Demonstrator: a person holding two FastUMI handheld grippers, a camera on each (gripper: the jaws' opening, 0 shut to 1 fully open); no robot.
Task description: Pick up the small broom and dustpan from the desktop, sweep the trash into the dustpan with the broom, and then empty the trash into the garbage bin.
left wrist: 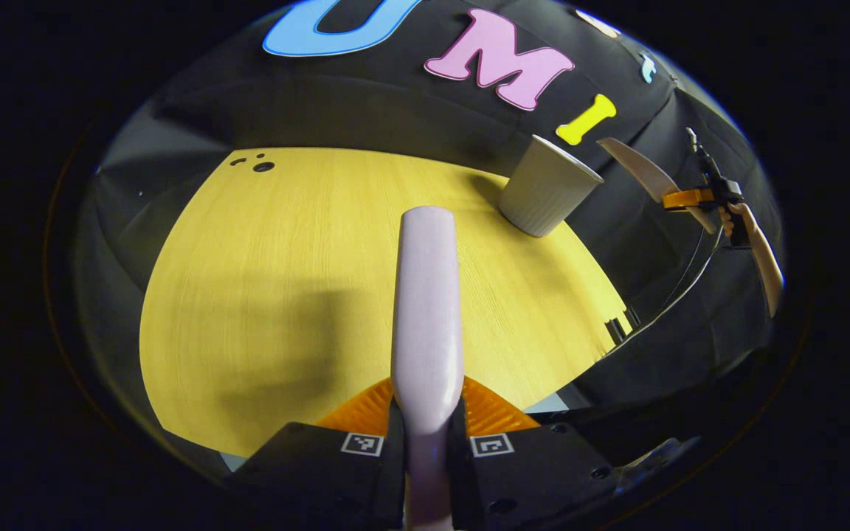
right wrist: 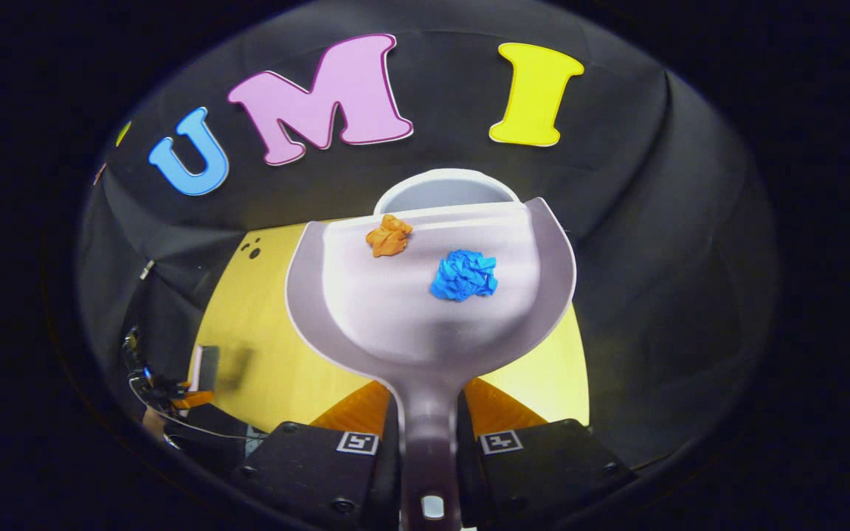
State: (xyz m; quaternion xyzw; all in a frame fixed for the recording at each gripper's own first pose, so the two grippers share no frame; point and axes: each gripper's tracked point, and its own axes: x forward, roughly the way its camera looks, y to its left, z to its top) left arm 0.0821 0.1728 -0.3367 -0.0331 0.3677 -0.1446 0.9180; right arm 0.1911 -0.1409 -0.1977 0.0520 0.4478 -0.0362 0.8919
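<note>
There are two paper balls in one dustpan (right wrist: 425, 310): one orange ball (right wrist: 389, 235) and one blue ball (right wrist: 464, 275). One bin (left wrist: 547, 187) stands on one bench (left wrist: 277, 295). One broom handle (left wrist: 426, 310) shows.

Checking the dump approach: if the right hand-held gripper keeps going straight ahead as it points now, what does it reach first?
Probably the garbage bin: its rim sits just beyond the dustpan lip, though depth is unclear.
</note>
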